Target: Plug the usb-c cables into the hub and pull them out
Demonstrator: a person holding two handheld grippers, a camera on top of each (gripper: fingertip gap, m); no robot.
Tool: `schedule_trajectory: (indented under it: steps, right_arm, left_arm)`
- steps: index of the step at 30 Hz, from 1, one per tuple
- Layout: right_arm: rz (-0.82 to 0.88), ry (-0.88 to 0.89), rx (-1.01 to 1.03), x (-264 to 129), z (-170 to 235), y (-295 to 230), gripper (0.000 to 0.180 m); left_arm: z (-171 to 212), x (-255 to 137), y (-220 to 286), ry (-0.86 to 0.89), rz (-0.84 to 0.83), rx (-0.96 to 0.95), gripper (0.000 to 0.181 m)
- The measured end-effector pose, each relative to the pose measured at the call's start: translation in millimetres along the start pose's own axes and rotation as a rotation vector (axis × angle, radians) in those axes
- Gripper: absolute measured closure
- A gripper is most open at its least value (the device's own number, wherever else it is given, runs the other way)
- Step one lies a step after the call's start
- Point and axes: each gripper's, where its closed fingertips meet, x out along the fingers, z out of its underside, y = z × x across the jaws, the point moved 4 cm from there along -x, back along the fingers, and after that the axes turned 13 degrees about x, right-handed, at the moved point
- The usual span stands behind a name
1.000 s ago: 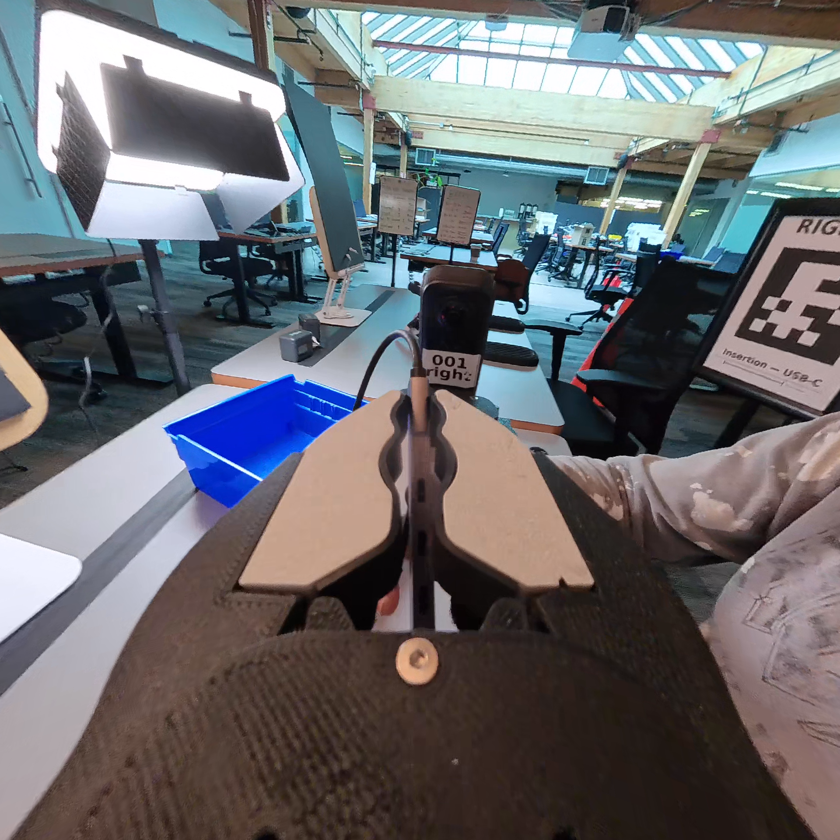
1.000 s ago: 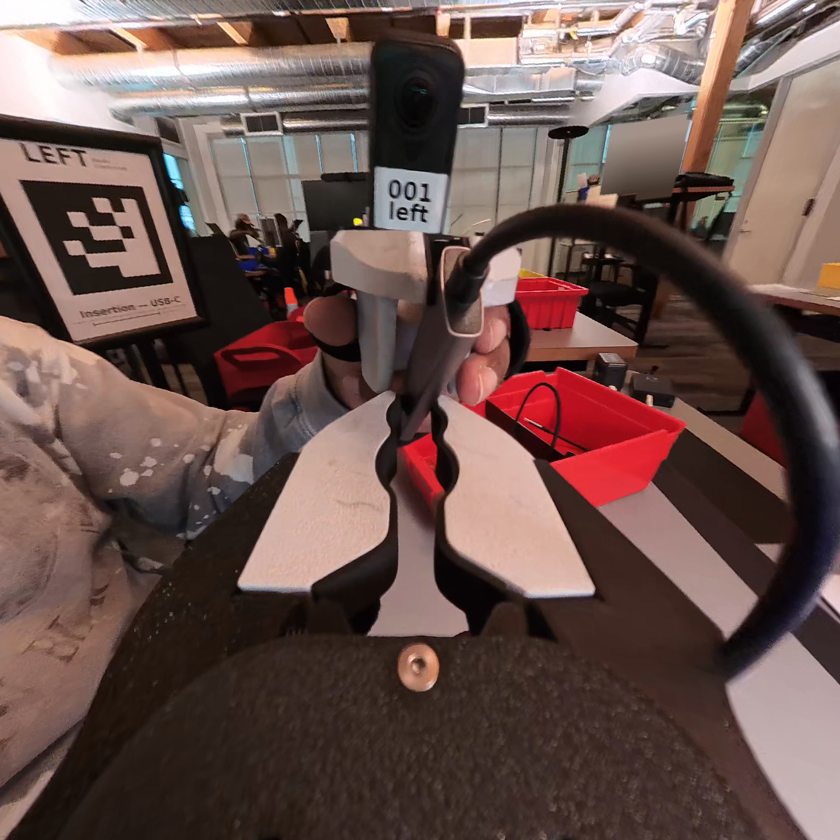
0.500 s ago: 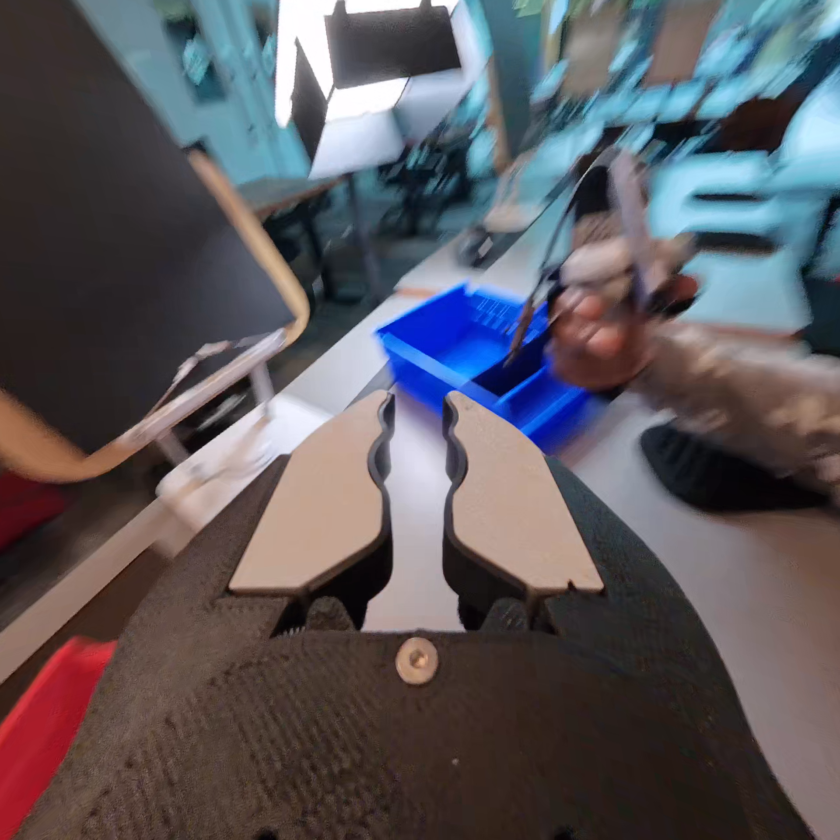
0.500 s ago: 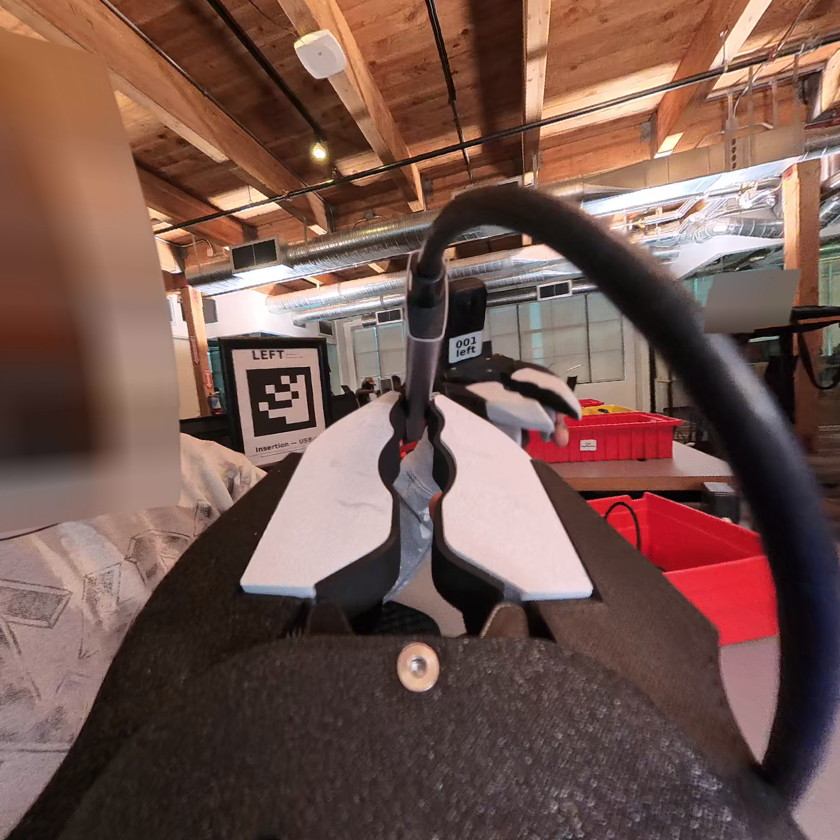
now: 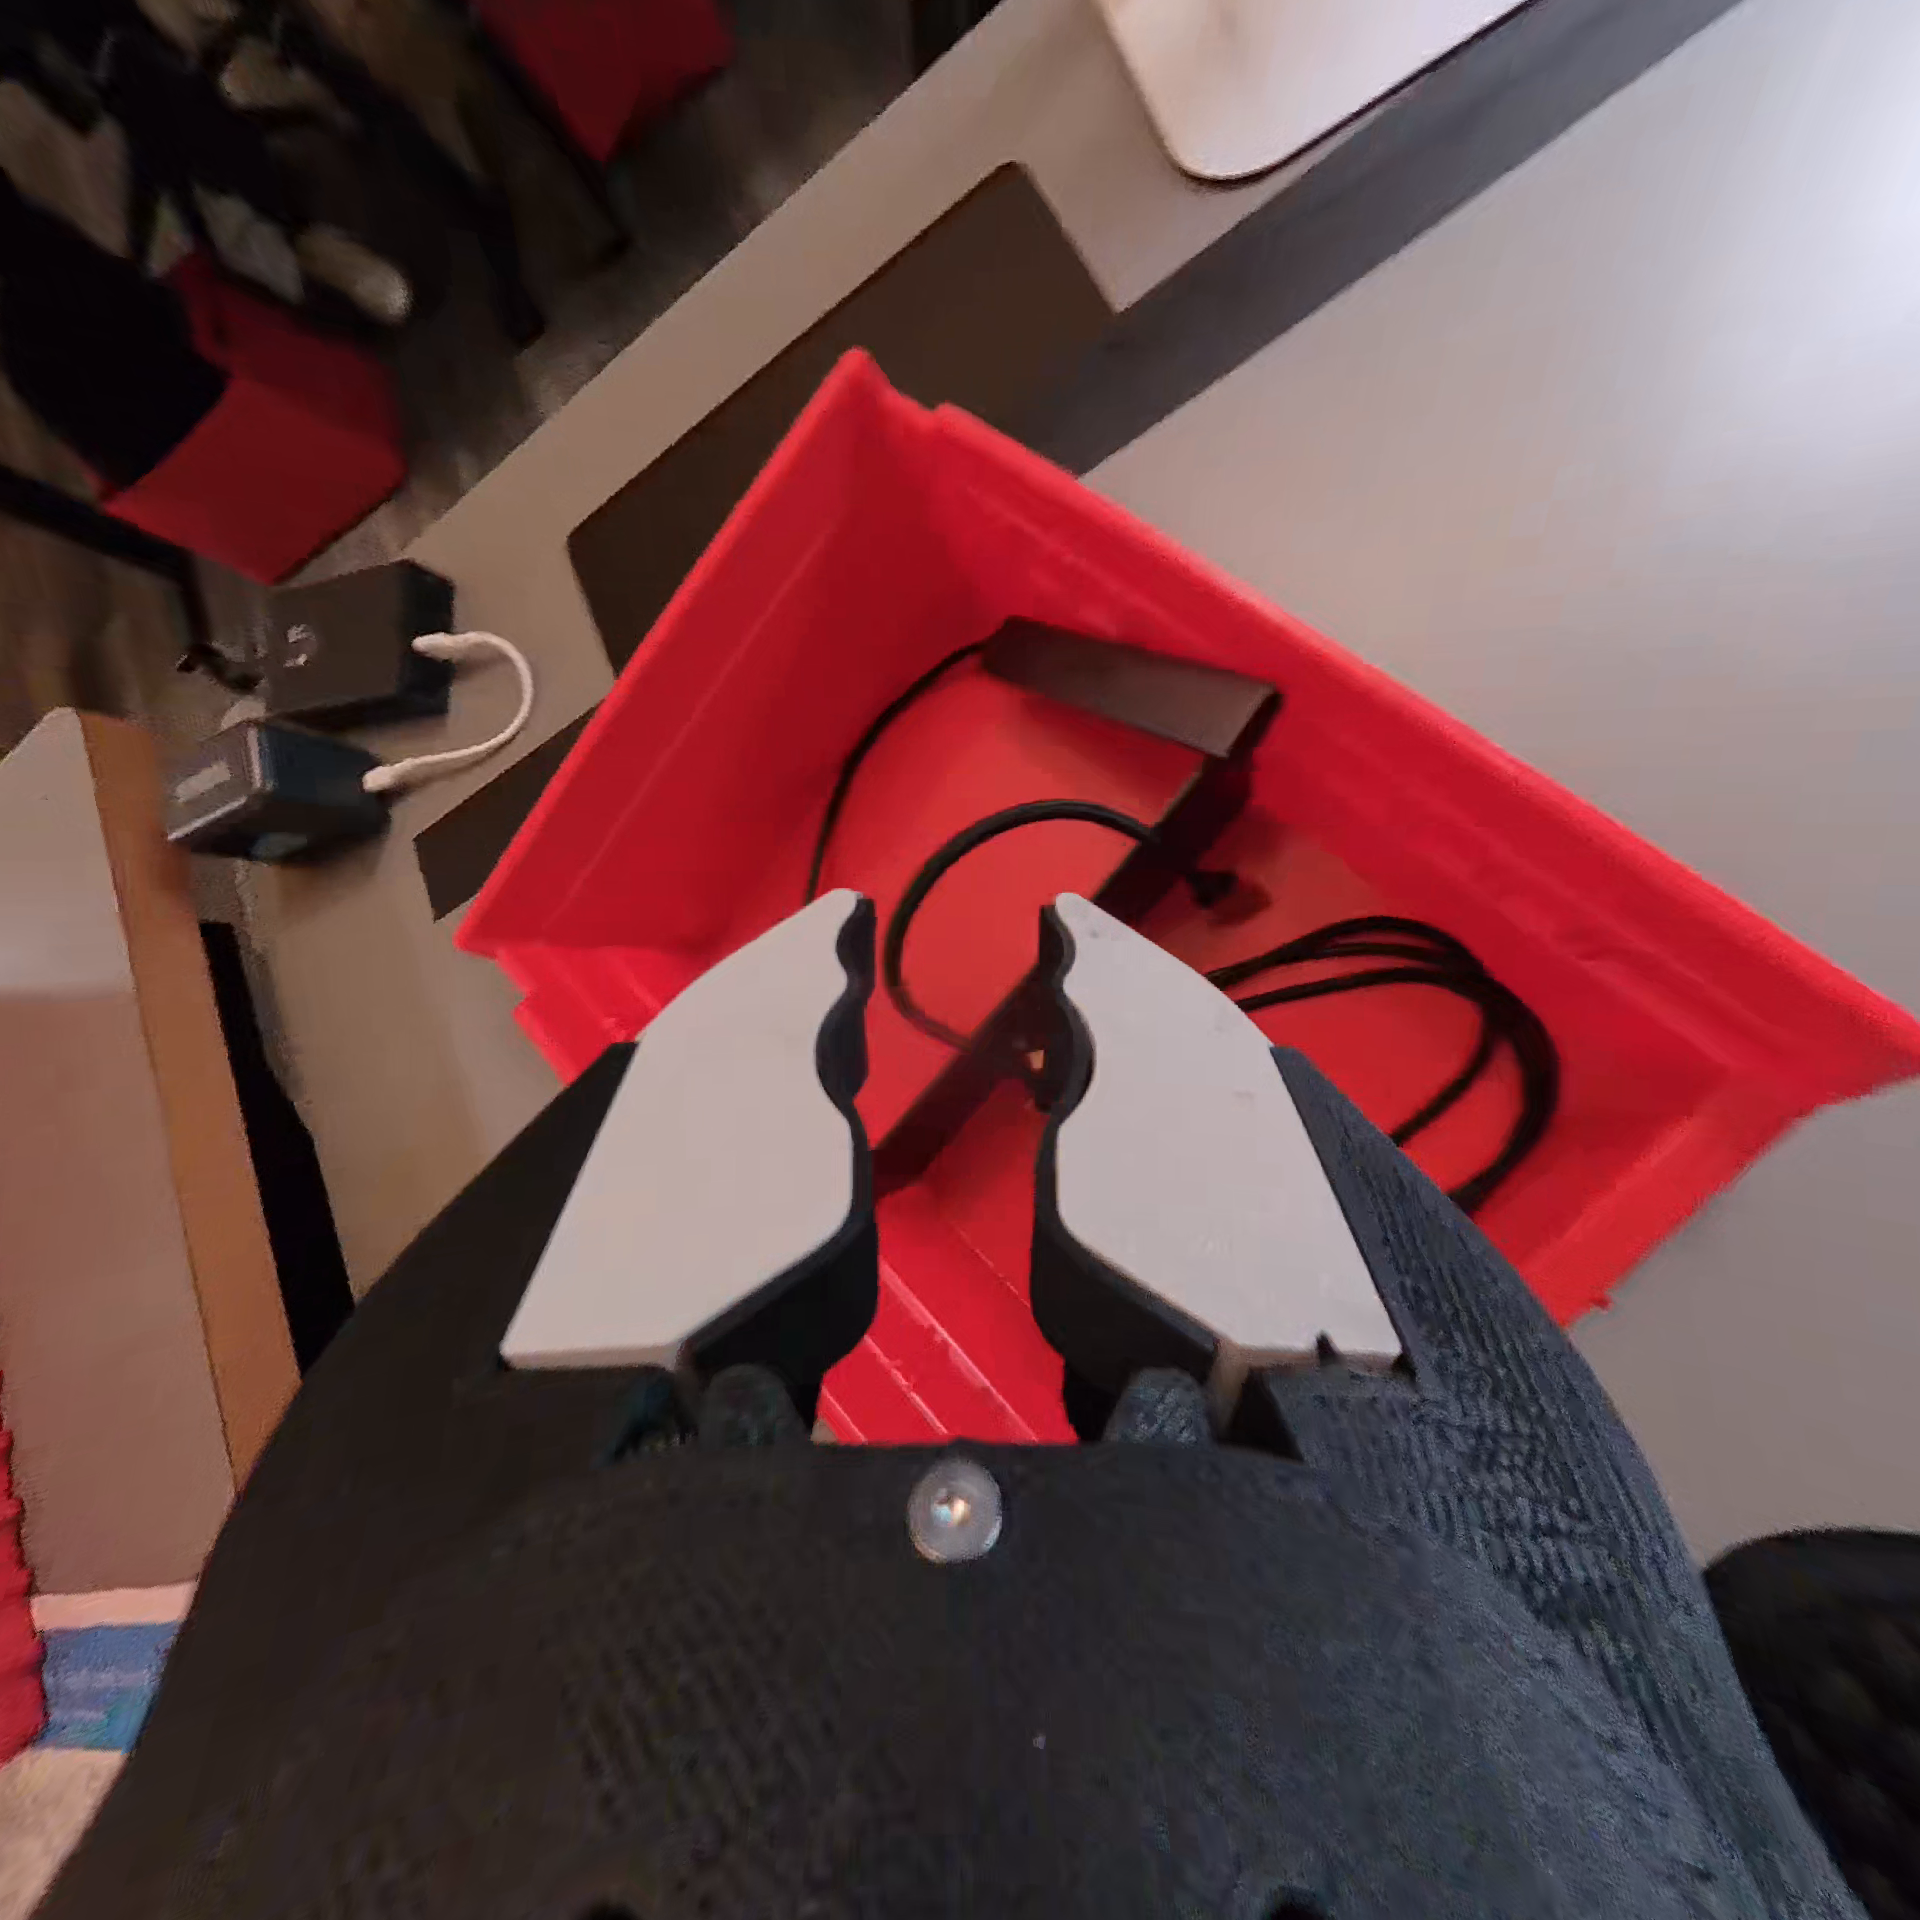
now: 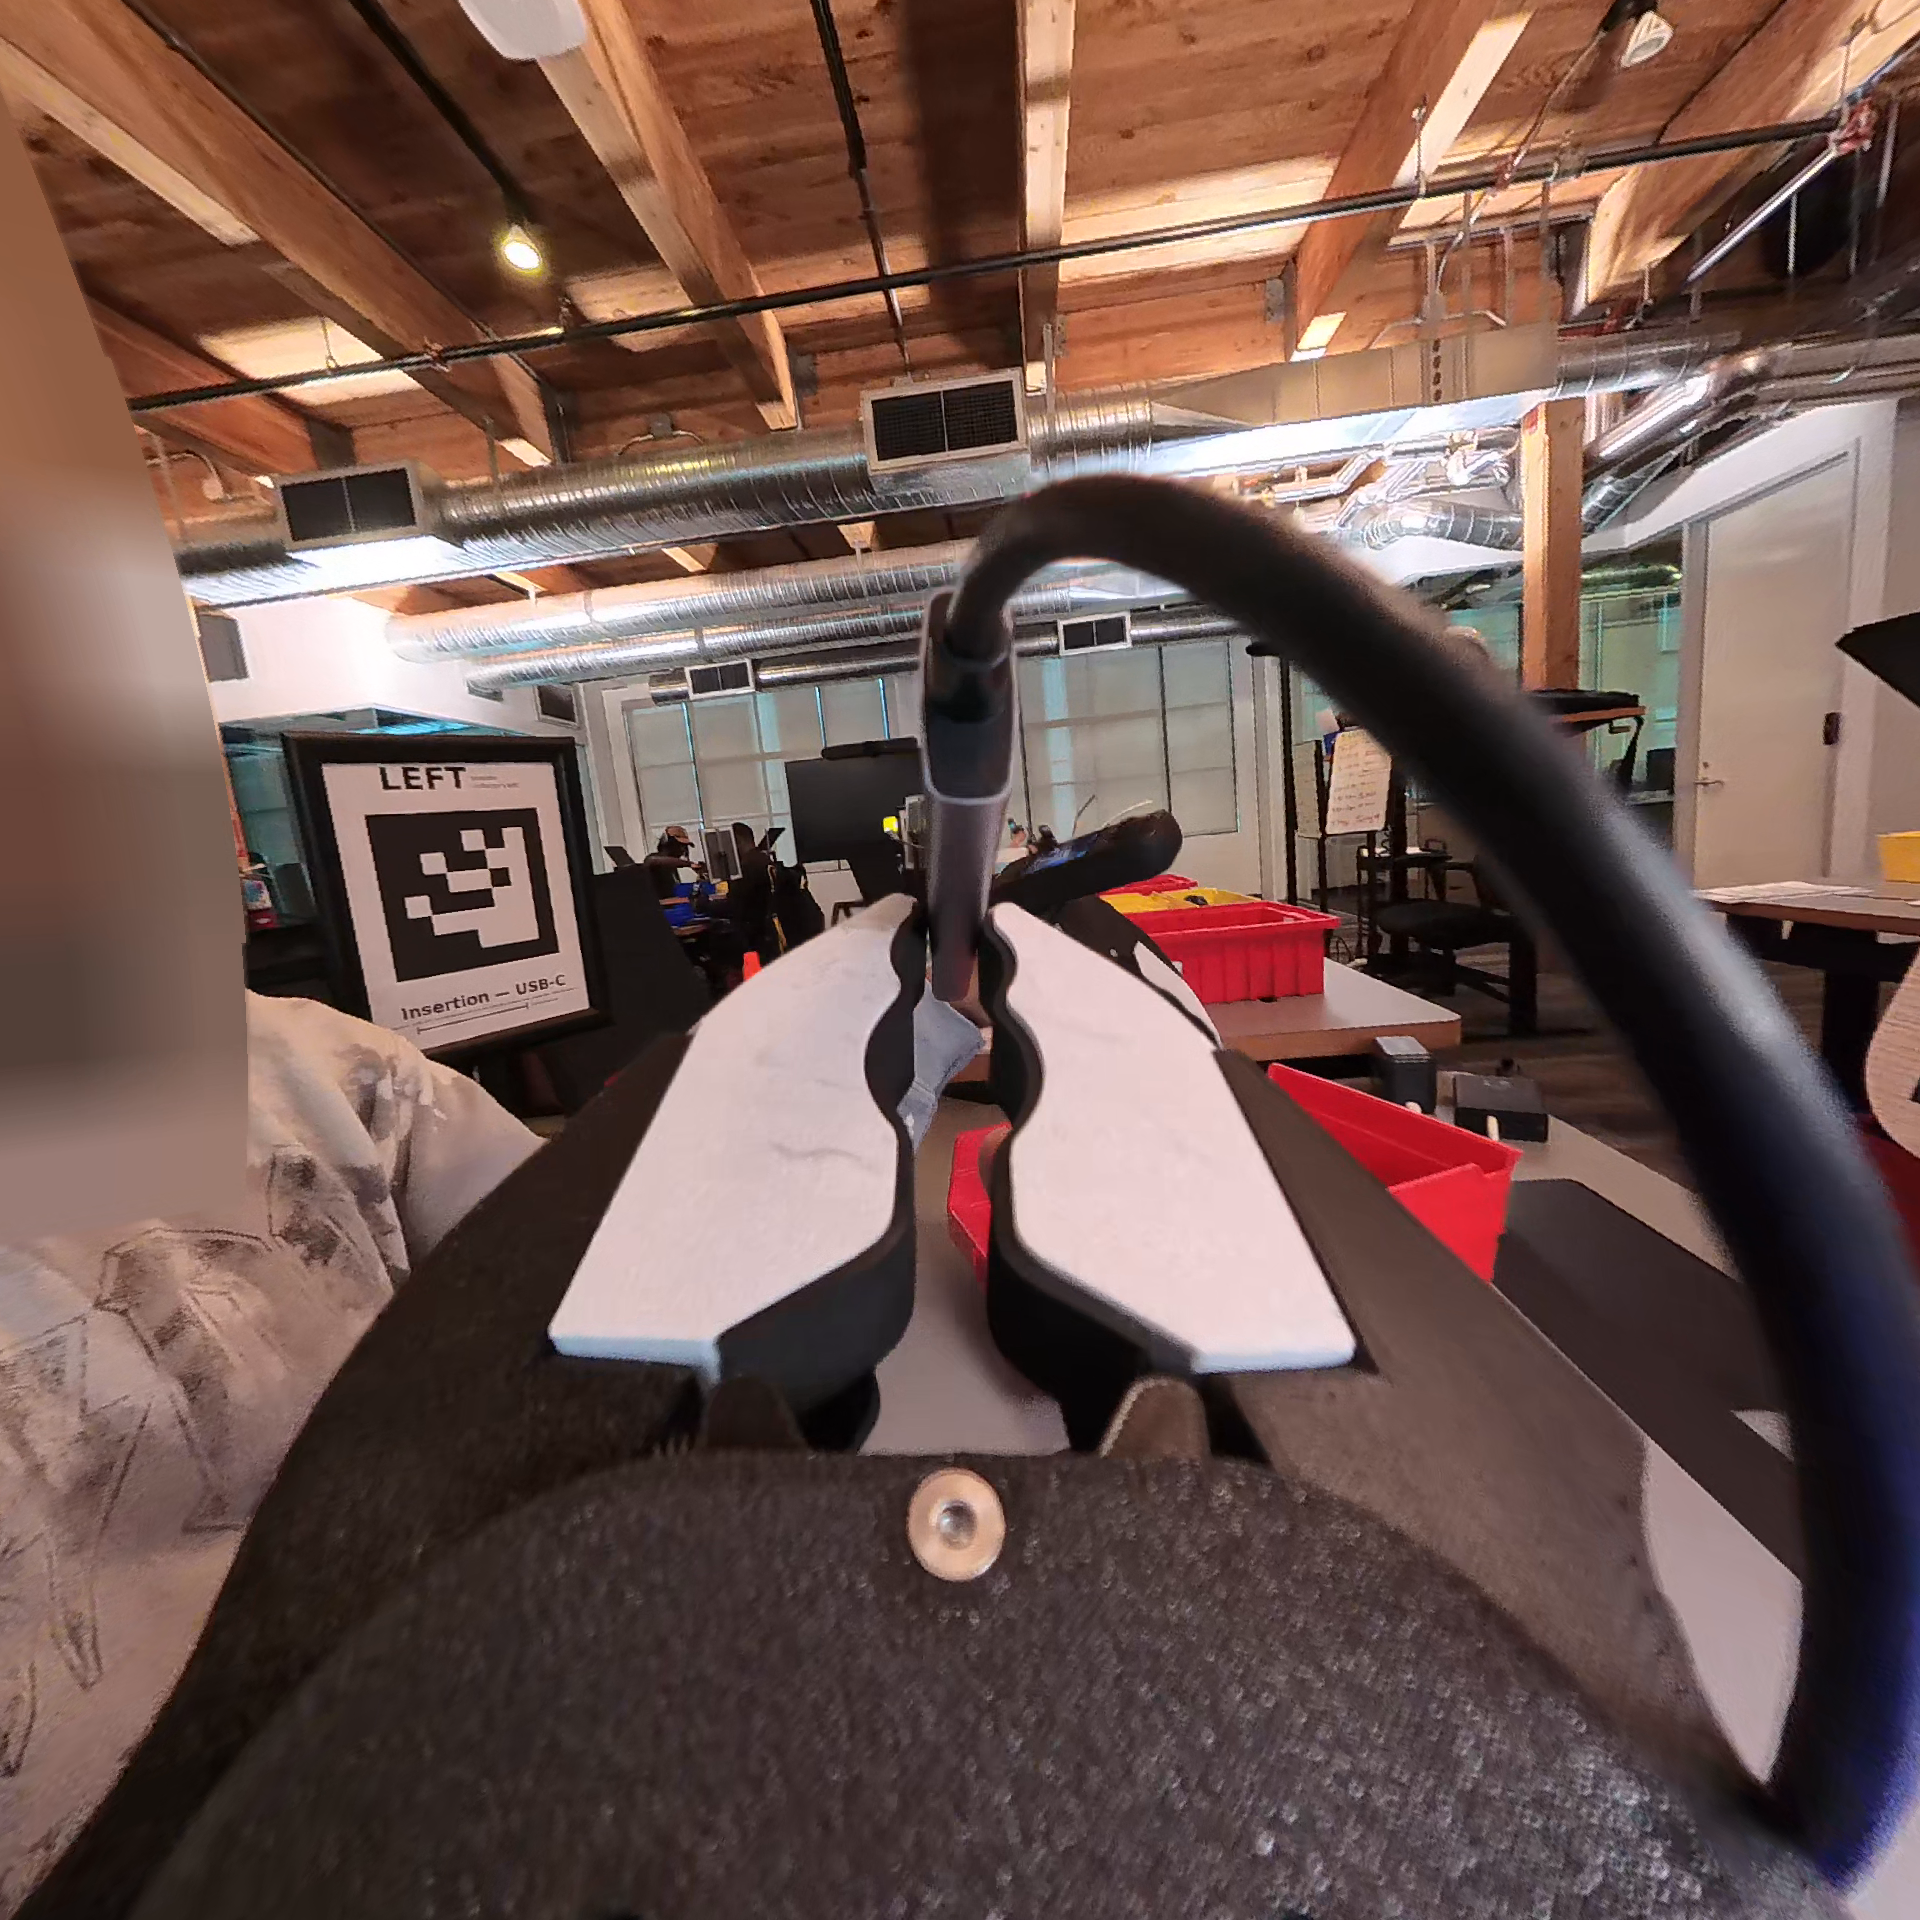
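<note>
A: What do you see from your left gripper (image 5: pixel 951 914)?

B: Your jaws stand apart with nothing between them. They hang over a red bin (image 5: pixel 1475 831) on the table (image 5: pixel 1558 395). Off to the left of the jaws, two dark boxes (image 5: pixel 322 665) sit on the table, joined by a short white lead (image 5: pixel 488 707). Straight ahead of the tips, down in the bin, a thin black cable (image 5: pixel 935 862) loops round to a dark flat hub (image 5: pixel 1122 686) lying near the far wall. Just by your right finger a slim black bar slants along the bin floor; I cannot tell what it is. To the right of the jaws another cable lies coiled (image 5: pixel 1455 997) in the bin.

A: And your right gripper (image 6: pixel 951 914)?

B: Your jaws are closed to a narrow slot on a grey plug (image 6: pixel 961 821), which stands upright out of the tips. To the left of the jaws you have a sleeve (image 6: pixel 260 1195) and, behind it, a framed marker sign (image 6: pixel 457 883). From the plug's top a thick black cord (image 6: pixel 1558 852) arches up and over to the right, then drops past the gripper body. Beyond the right finger, part of the other gripper (image 6: pixel 1101 847) shows, and low to the right the same red bin (image 6: pixel 1403 1164) sits on the table.
</note>
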Motion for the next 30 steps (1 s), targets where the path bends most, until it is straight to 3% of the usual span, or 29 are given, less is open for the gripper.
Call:
schedule_trajectory:
  steps: [5,6,8,10,15,17,20,24,30]
  right_arm:
    - [0.025,-0.027,0.002,2,5,4,0.171]
    - [0.03,-0.033,-0.001,3,5,4,0.171]
    - [0.038,-0.044,-0.012,3,6,4,0.171]
    - [0.044,-0.051,-0.022,3,6,3,0.171]
    - [0.05,-0.027,-0.025,-1,-1,2,0.171]
    - [0.057,-0.017,-0.03,-3,-5,1,0.171]
    - [0.072,0.0,-0.042,-8,-11,0,0.171]
    - [0.095,0.031,-0.058,-16,-21,-4,0.171]
    - [0.159,0.046,-0.094,-31,-35,-5,0.171]
  left_arm:
    - [15,27,-11,-0.036,-0.022,-0.021,0.145]
    - [18,33,-10,-0.049,-0.005,-0.022,0.149]
    - [19,38,-9,-0.056,0.016,-0.025,0.175]
    - [13,26,-14,-0.033,-0.028,-0.036,0.178]
    - [-32,-54,-14,0.273,-0.138,-0.057,0.179]
    - [-62,-89,4,0.536,-0.028,-0.088,0.179]
    - [-103,-118,45,0.832,0.295,-0.135,0.179]
    - [-142,-76,112,0.773,0.656,-0.167,0.18]
    - [-152,37,224,0.409,0.862,-0.182,0.18]
